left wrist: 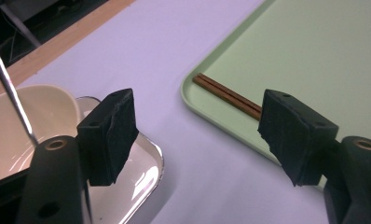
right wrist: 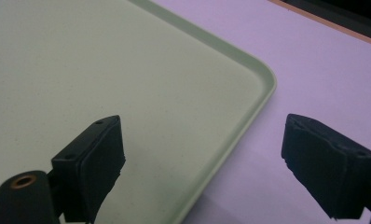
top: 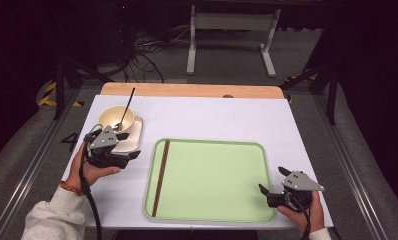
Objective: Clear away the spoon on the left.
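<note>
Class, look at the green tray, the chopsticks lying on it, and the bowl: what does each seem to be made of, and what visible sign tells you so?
Green tray: probably plastic, matte; even pale colour, moulded rounded rim.
Chopsticks: likely wood, possibly lacquered; dark brown with slim straight lines.
Bowl: ceramic or melamine, glossy; cream surface with soft highlights. The look leaves that open.

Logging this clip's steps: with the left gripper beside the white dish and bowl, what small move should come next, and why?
Probably bring the left gripper onto the white dish's near edge and close. Its jaws stand open with nothing between them, the bowl with its spoon sits on that dish, and the green tray holds just chopsticks.
</note>
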A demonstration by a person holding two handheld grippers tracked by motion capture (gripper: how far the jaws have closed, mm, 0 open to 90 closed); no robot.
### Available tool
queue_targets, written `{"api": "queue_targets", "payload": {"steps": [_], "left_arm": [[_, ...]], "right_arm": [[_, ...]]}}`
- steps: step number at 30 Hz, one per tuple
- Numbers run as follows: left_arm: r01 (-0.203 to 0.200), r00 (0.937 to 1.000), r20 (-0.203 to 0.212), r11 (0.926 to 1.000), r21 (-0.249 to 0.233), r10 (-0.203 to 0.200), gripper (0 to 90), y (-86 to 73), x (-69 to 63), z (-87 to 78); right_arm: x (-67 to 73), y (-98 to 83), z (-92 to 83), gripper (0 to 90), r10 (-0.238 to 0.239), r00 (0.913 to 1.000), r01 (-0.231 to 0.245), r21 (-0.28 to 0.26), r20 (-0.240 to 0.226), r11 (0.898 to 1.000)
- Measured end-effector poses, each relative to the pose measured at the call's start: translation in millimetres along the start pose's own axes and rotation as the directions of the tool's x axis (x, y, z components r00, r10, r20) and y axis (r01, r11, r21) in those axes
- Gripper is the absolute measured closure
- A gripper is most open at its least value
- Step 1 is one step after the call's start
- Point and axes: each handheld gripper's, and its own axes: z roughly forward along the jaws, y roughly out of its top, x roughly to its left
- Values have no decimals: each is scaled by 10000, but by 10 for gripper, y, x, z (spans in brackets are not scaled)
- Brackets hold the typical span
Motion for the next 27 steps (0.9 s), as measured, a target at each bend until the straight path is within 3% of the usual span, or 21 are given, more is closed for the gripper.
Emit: {"api": "queue_targets", "payload": {"steps": [4, 7, 8, 9, 10, 18, 20, 21, 22, 24, 27], "left_arm": [[285, 9984, -499, 9996, 92, -280, 260, -75, 130, -78], [589, 9970, -506, 9983, 32, -587, 260, -107, 244, -122], [859, 9950, -500, 9963, -53, -861, 260, -108, 286, -148], [1046, 9926, -614, 9944, -136, -1052, 260, -100, 322, -172], [993, 9922, -753, 9950, -102, -998, 260, -92, 345, -191], [1206, 9905, -694, 9924, 226, -1188, 261, -50, 577, -241], [1420, 9889, -454, 9898, 140, -1412, 277, -34, 637, -202], [1374, 9893, -530, 9902, 267, -1358, 276, -17, 645, -180], [1085, 9919, -723, 9928, 503, -1047, 277, 5, 647, -147], [1064, 9932, -563, 9909, 825, -1020, 286, 50, 678, -69], [892, 9941, -703, 9903, 1060, -821, 295, 116, 720, 11]], "right_arm": [[-3, 21, -9, 135, 28, 10000, -27, -117, 47, 9999], [3, 14, -10, 136, -9, 10000, 9, -96, -26, 10000], [-3, 12, -14, 136, 0, 10000, 0, -47, -20, 10000], [-14, 15, -27, 136, 139, 9999, -139, -118, 4, 9998], [-30, 17, -39, 136, 394, 9992, -395, -279, -41, 9988], [-80, -22, -54, 140, 984, 9951, -985, -355, -24, 9945], [-72, -19, -58, 139, 862, 9963, -860, -239, 75, 9960], [-76, -17, -61, 139, 983, 9951, -981, -298, 63, 9947], [-74, -14, -63, 139, 960, 9954, -958, -343, 38, 9948], [-56, -7, -71, 137, 613, 9980, -610, -208, 132, 9979], [-56, 0, -81, 137, 670, 9977, -667, -312, 83, 9973]]}}
